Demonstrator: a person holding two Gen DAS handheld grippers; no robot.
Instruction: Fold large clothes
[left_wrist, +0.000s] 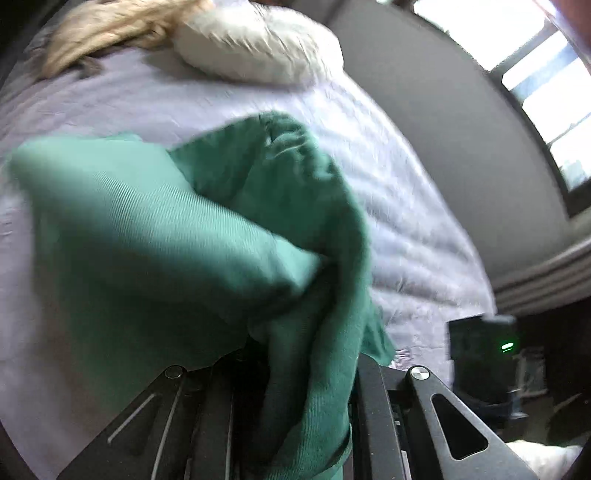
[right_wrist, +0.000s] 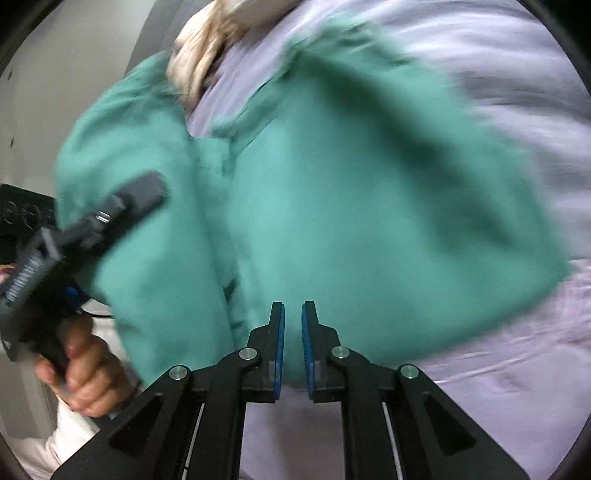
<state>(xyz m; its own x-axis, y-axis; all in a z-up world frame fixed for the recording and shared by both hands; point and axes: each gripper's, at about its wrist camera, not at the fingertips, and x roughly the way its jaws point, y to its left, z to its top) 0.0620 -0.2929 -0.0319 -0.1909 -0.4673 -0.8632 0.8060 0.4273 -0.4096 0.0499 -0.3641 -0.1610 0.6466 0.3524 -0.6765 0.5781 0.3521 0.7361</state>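
Observation:
A large green garment lies spread on a bed with a pale lilac cover. My left gripper is shut on a bunched fold of the green garment and holds it lifted; the cloth hides its fingertips. The left gripper also shows in the right wrist view, held by a hand at the left with cloth draped past it. My right gripper hovers just over the garment's near edge, its blue pads a narrow gap apart with nothing between them.
A white pillow and a tan furry throw lie at the head of the bed. A grey wall and window stand to the right. A dark device with a green light sits beside the bed.

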